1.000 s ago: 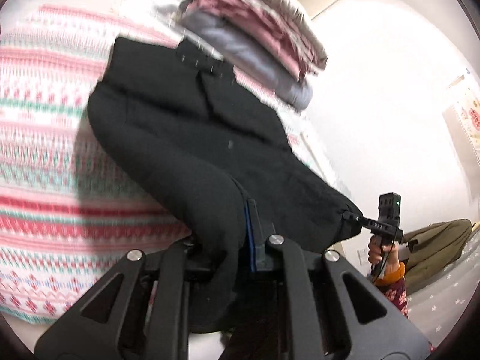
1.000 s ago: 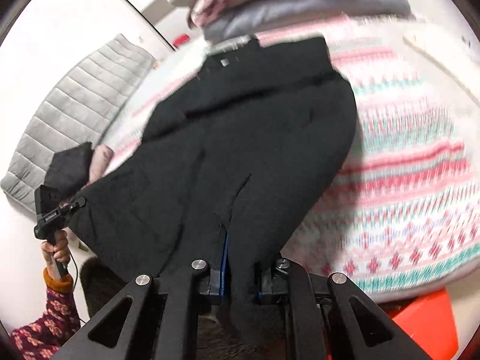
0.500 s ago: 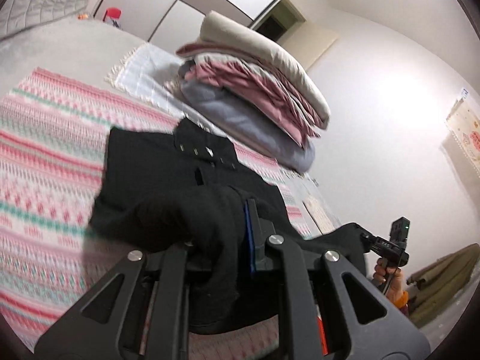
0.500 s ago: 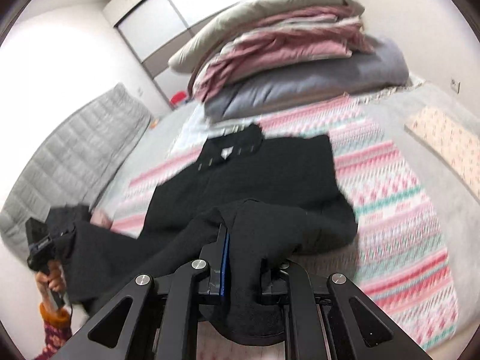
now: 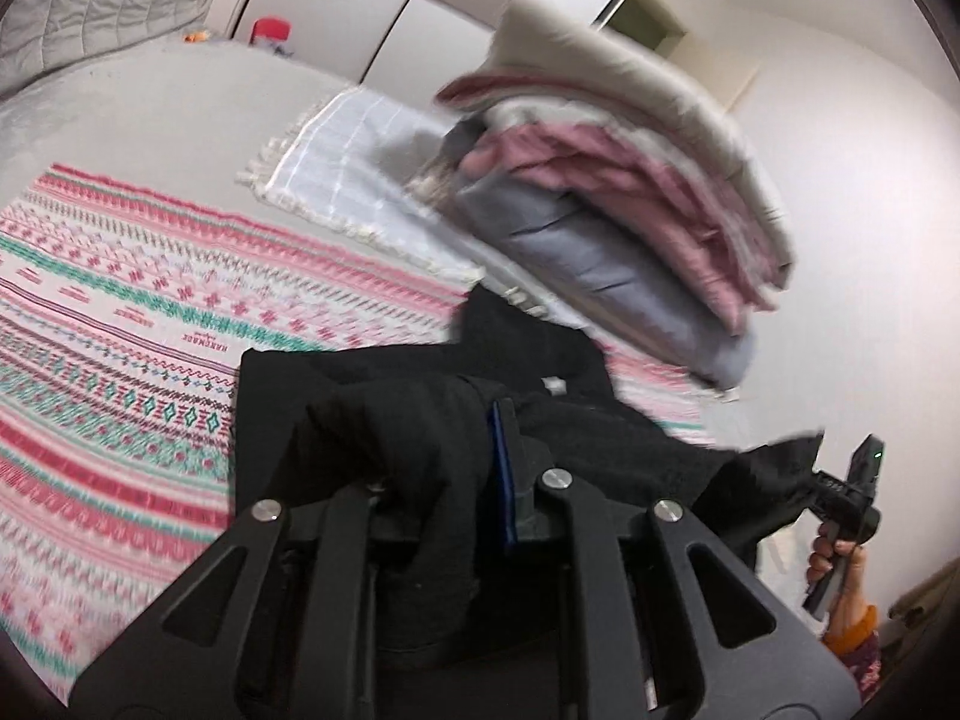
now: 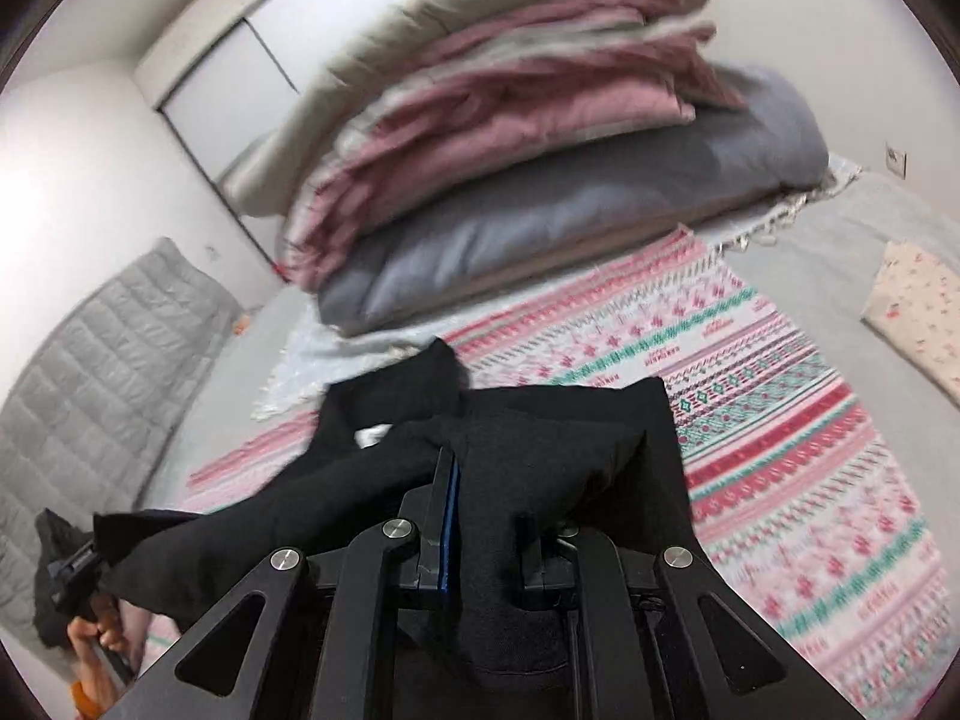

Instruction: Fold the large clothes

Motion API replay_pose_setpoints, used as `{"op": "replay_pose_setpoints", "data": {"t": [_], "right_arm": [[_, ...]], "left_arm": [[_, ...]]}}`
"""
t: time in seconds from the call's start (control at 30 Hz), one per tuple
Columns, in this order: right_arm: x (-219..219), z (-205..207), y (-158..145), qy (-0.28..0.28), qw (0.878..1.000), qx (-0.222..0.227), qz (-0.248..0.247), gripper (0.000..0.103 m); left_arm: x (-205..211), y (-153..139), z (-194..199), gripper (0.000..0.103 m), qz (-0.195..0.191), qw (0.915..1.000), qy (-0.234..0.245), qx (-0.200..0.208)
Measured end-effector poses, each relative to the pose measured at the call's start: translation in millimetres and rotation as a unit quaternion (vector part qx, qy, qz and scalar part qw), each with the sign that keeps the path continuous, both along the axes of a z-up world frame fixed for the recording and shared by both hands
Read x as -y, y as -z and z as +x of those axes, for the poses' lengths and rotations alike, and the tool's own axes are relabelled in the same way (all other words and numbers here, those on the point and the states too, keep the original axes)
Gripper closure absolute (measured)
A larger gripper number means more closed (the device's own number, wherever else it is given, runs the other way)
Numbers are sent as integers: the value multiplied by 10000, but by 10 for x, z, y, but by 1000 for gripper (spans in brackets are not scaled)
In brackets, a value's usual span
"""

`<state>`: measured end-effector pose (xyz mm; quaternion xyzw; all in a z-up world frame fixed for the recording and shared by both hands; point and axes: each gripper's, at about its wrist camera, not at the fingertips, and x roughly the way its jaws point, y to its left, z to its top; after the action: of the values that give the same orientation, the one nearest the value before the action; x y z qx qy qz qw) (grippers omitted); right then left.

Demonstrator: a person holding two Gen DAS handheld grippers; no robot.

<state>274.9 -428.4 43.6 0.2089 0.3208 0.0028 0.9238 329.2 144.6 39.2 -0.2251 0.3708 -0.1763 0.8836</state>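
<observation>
Two tools at work, each pinching a bunch of one black garment [image 5: 414, 450]. Nearest in the left wrist view, left tool [image 5: 444, 480] with its jaws easing apart, black cloth bunched between them and draped over the near finger, blue pad [image 5: 501, 468] showing beside the fold. Nearest in the right wrist view, right tool [image 6: 486, 516] pressed together on a thick wad of the same garment [image 6: 540, 456], cloth spilling over the fingers. Off to the right in the left view, the right tool [image 5: 834, 489] seen again from outside, gripped by a hand [image 5: 831, 558] with an orange cuff, black fabric stretched to it. Just past the tools, rest of the garment doubled over and lying on a pink, green and white patterned blanket [image 5: 120, 324] spread on the bed [image 5: 156, 96], a small white label [image 5: 555, 385] visible near its far edge. Further back, pale fringed cloth [image 5: 354, 180], then a tall stack of folded bedding [image 6: 540, 138], grey below, pink in the middle, beige on top. Furthest, grey quilted panel [image 6: 102, 378] and white wardrobe doors [image 5: 390, 18].
</observation>
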Motion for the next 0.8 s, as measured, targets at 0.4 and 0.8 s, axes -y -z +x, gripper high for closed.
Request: {"op": "replay_pose_setpoints", "data": {"t": [0.4, 0.8], "right_arm": [[207, 785, 1259, 294, 9963, -667, 451, 71], [664, -107, 1044, 10, 9934, -991, 571, 18]], "left_arm": [[82, 801, 390, 48, 66, 9973, 175, -713], [-445, 765, -334, 18, 663, 9892, 750, -1069]]}}
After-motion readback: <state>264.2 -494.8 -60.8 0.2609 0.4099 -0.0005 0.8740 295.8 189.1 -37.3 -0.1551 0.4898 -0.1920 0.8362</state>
